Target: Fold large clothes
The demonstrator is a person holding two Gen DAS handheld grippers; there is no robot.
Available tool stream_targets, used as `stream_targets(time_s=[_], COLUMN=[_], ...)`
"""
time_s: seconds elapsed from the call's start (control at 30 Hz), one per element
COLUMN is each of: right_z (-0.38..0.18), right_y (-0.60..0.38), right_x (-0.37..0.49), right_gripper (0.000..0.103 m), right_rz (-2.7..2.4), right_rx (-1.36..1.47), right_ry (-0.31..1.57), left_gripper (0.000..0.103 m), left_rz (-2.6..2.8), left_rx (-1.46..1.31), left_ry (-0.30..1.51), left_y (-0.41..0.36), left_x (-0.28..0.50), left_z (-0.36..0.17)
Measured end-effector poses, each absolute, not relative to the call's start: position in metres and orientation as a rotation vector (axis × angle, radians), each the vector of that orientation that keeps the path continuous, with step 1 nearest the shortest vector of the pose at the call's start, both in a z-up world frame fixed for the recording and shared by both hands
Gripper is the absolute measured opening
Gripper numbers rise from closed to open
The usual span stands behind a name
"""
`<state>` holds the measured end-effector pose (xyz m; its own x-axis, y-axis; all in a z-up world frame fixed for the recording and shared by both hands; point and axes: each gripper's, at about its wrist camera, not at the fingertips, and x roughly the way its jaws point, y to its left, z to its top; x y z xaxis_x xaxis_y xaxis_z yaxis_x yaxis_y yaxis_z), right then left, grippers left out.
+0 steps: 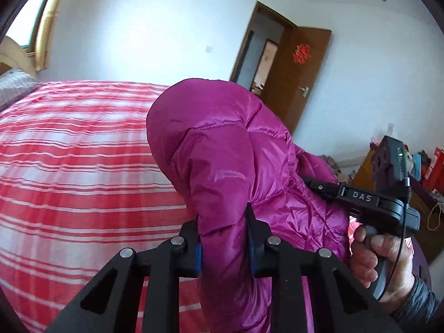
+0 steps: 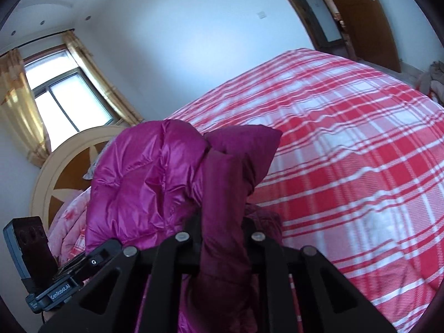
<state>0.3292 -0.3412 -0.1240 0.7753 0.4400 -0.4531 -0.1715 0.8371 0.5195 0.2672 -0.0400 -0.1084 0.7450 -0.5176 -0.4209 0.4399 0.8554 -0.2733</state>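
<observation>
A shiny magenta down jacket [image 1: 222, 149] bulges up above the red-and-white plaid bed [image 1: 69, 166]. My left gripper [image 1: 224, 222] is shut on a thick fold of the jacket, its black fingers [image 1: 256, 230] pressed into the padding on both sides. In the right wrist view the same jacket [image 2: 144, 177] hangs lifted off the plaid bed [image 2: 347, 166], and my right gripper [image 2: 222, 222] is shut on a darker fold of it. The right gripper's body [image 1: 383, 208] shows in the left wrist view, gripped by a hand [image 1: 380, 260]. The left gripper's body [image 2: 58, 291] sits at the lower left of the right wrist view.
An open brown door [image 1: 294, 63] stands behind the bed. A cluttered wooden cabinet [image 1: 416, 180] is at the right. A round headboard [image 2: 63, 172], pink bedding [image 2: 69, 227] and a curtained window [image 2: 63, 97] lie at the bed's head.
</observation>
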Motion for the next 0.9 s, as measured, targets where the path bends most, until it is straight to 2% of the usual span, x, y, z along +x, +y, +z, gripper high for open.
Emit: stream_targets(time_s=[0.43, 0.7, 0.9], right_z=[-0.116, -0.126, -0.139], right_y=[-0.195, -0.114, -0.085], right_x=[0.365, 0.386, 0.397], right_gripper=[0.016, 0.016, 0.016], right_rz=[0.588, 0.674, 0.670], right_rx=[0.431, 0.395, 0.353], right_ry=[0.640, 0.699, 0.742], left_gripper=[0.024, 0.024, 0.024], left_rz=[-0.318, -0.212, -0.150], left_rx=[-0.225, -0.260, -0.267], left_ry=[0.465, 0.484, 0.521], left_y=[0.092, 0.152, 0.169], left_x=[0.250, 0.257, 0.266], left_z=[-0.113, -0.131, -0.157])
